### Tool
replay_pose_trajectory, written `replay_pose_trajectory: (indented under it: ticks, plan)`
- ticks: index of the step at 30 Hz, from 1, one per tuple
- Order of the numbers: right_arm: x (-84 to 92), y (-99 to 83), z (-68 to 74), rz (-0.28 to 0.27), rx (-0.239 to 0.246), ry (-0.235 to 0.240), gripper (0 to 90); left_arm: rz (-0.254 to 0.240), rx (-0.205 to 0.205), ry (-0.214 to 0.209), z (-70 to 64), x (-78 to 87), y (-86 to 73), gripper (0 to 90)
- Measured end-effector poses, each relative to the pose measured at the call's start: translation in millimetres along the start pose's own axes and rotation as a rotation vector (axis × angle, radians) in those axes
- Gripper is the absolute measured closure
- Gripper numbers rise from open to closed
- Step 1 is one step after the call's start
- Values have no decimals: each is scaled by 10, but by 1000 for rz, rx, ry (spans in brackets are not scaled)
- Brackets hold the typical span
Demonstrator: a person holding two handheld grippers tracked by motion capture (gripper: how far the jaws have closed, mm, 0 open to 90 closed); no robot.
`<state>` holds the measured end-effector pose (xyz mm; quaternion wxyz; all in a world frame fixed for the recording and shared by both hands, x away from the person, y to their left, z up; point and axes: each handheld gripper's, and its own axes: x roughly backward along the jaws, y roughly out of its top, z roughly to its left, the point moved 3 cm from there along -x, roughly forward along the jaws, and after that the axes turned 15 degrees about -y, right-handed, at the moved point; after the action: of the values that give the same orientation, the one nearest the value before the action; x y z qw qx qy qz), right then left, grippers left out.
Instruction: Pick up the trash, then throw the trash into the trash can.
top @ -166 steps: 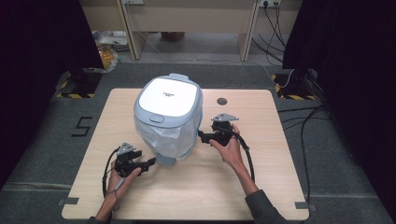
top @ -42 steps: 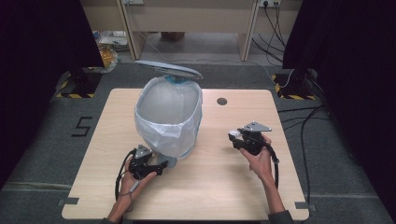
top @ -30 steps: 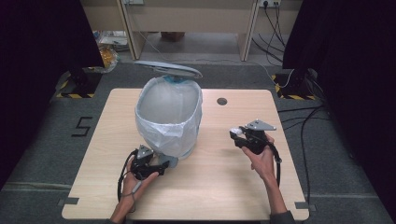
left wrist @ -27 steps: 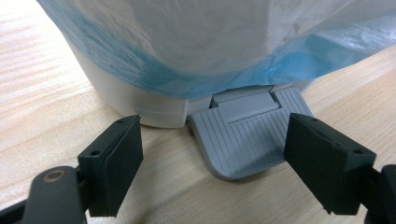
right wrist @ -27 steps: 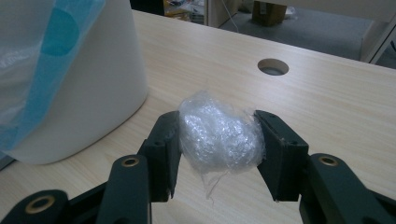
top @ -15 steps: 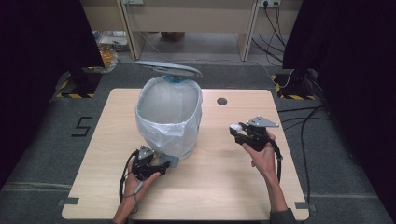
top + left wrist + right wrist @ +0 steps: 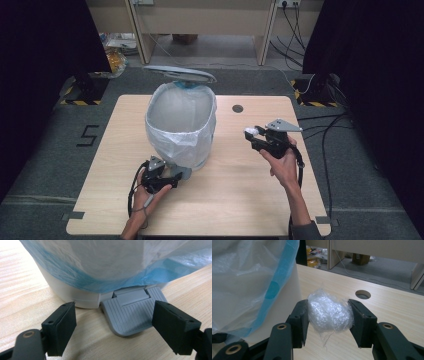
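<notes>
A white pedal bin (image 7: 180,125) lined with a clear bag stands mid-table, and its grey lid (image 7: 179,74) is tipped up at the back. My left gripper (image 7: 167,180) sits low at the bin's front. Its jaws (image 7: 114,307) are open on either side of the grey ribbed pedal (image 7: 132,312) without gripping it. To the right of the bin, my right gripper (image 7: 250,132) hangs above the table, shut on a crumpled wad of clear plastic (image 7: 328,313). The wad shows as a small white lump (image 7: 248,131) at the jaw tips.
A round cable hole (image 7: 237,108) lies in the wooden table (image 7: 240,200) behind the right gripper. Cables trail over the floor at the right. Desk legs and clutter stand beyond the far edge.
The bin lid, closed in the oldest frame, now stands up, and the left gripper has come to the pedal. Over the last second the right gripper has risen a little with the wad.
</notes>
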<state>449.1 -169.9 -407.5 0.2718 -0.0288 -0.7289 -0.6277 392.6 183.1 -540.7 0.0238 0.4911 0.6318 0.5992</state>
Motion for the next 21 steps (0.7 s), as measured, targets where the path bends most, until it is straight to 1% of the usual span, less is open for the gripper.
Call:
replay_pose_trajectory:
  ticks: [5,9,13,17,21]
  plan:
    - [50,79,40,-13,-2,18,525,0,1,0,0,0,0,186]
    - [88,149,95,-23,11,27,525,0,0,0,0,0,0,186]
    - [113,206,137,-25,13,38,526,-4,2,-1,-2,-2,0,186]
    - [169,316,210,-34,35,57,525,-3,2,-1,-2,-2,0,186]
    - [214,412,269,-41,43,70,525,-3,2,0,-3,-2,0,186]
